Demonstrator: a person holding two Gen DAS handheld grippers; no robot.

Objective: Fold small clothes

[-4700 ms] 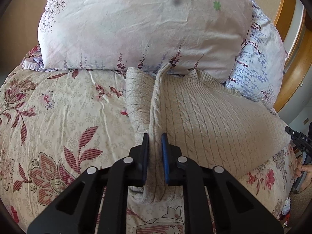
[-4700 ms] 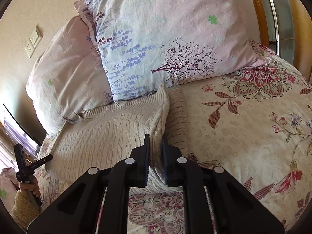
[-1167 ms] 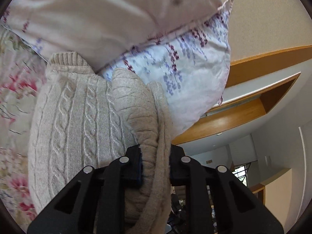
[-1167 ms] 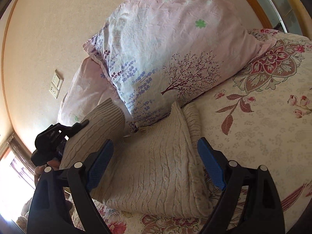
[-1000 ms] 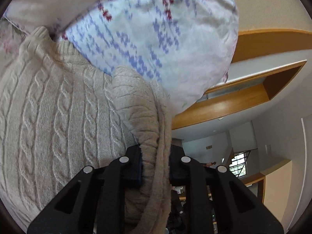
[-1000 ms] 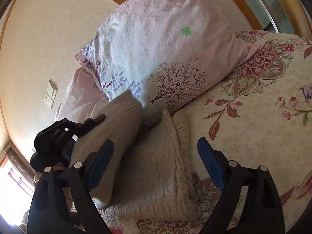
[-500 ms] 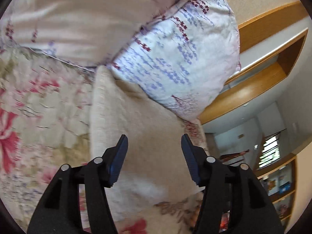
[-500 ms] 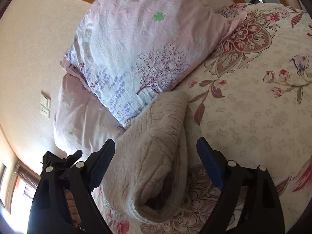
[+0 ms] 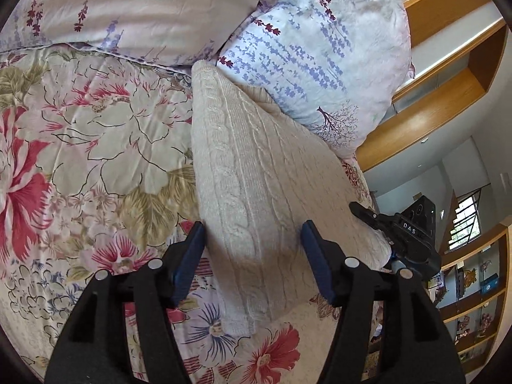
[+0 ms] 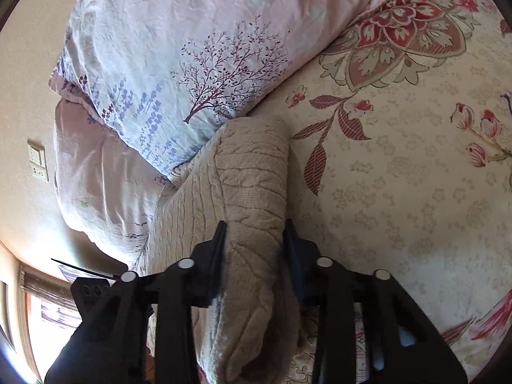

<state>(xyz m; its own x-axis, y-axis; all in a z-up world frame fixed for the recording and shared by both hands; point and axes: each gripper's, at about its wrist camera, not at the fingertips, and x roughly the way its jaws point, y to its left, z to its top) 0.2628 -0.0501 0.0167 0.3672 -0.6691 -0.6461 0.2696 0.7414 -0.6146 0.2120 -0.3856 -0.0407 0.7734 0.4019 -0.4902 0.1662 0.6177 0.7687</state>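
1. Left wrist view: the left gripper [image 9: 252, 252] is seen at the bottom of the frame. Its jaws are spread wide and nothing is held.
2. The sweater [image 9: 256, 192] is seen in the middle of this frame, folded into a long bundle. It lies on the quilt [image 9: 96, 147], and its near end sits between the two blue pads [image 9: 188, 259].
3. The far end of the sweater is pushed up against the pillows [image 9: 307, 51] at the top of the frame.
4. The right gripper [image 9: 396, 233] is seen at the right side of this frame, just beside the sweater's right edge.
5. Wooden shelves [image 9: 448, 89] are seen at the far right.
6. Right wrist view: the right gripper [image 10: 256, 252] is seen at the bottom middle of the frame. Its jaws are closed in around a thick roll of the sweater [image 10: 249, 198]. The fingers [image 10: 217, 256] are pressed on both sides of the roll, so the sweater is gripped.
7. The sweater runs from the bottom middle up to the center of this frame, where it meets the pillows [image 10: 198, 64].
8. The quilt [image 10: 400, 160] fills the right side of this frame.
9. The left gripper [image 10: 92, 291] is seen at the lower left, but only a small dark part of it shows.
10. A wall switch [image 10: 37, 160] is seen at the left edge.
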